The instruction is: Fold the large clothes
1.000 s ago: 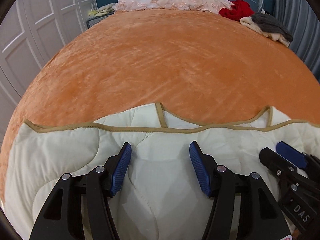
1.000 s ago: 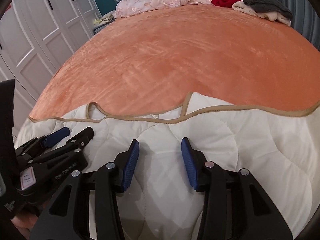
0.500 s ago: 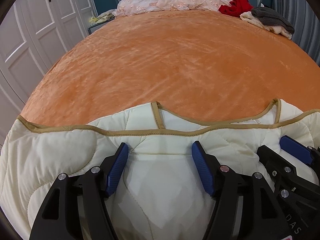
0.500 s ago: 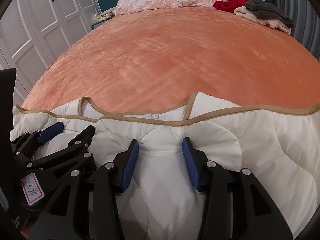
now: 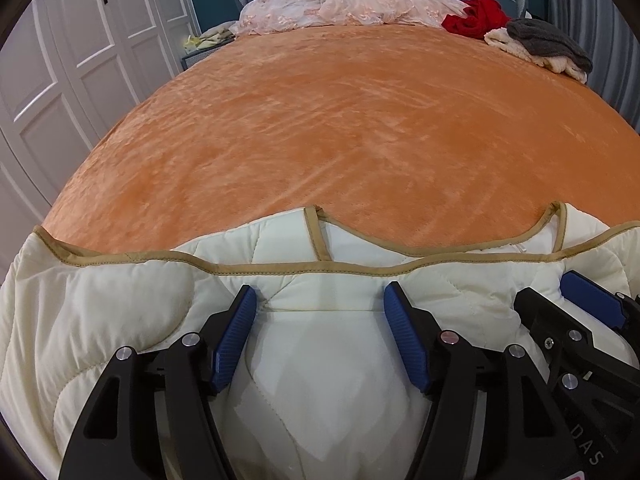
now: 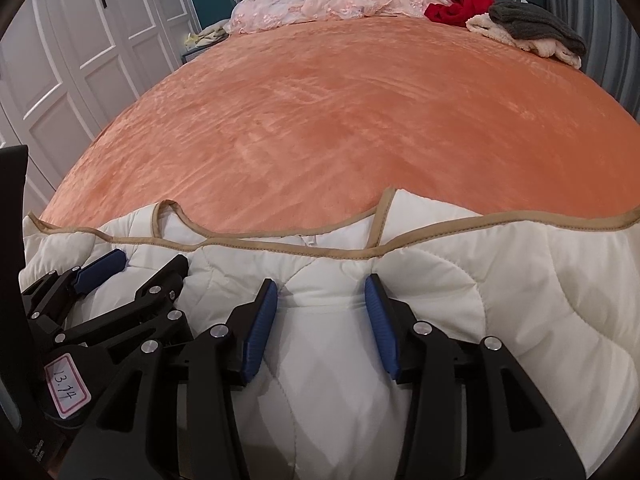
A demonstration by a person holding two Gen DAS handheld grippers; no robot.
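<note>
Quilted cream garment (image 5: pixel 100 320), edged in tan binding (image 5: pixel 300 268), lies along the near edge of the bed, on top of the orange blanket (image 5: pixel 340 120). It reaches from the near left corner across to the near right side. Its bound edge faces the head of the bed, and a second layer with its own binding shows just beyond it.

Left gripper (image 5: pixel 320 292): tilted down over the garment, just short of the bound edge. Jaws stand wide apart and have just been opening. A padded swell of the cloth lies between them. The blue pads (image 5: pixel 236 336) rest against the cloth at their tips but do not pinch it: released.

Right gripper (image 6: pixel 321 282): just beside the left one, likewise tilted down onto the garment near the bound edge. Jaws are set narrower, at a middling gap, with a fold of cloth filling the space between the pads (image 6: pixel 262 328). Whether the pads press on that fold or merely flank it cannot be determined.

At the head of the bed: crumpled pink bedding (image 5: pixel 340 4), a red cloth (image 5: pixel 476 16) and, at the far right corner, a grey and cream pile (image 5: pixel 548 44). White wardrobe doors (image 5: pixel 80 60) stand along the left side.
</note>
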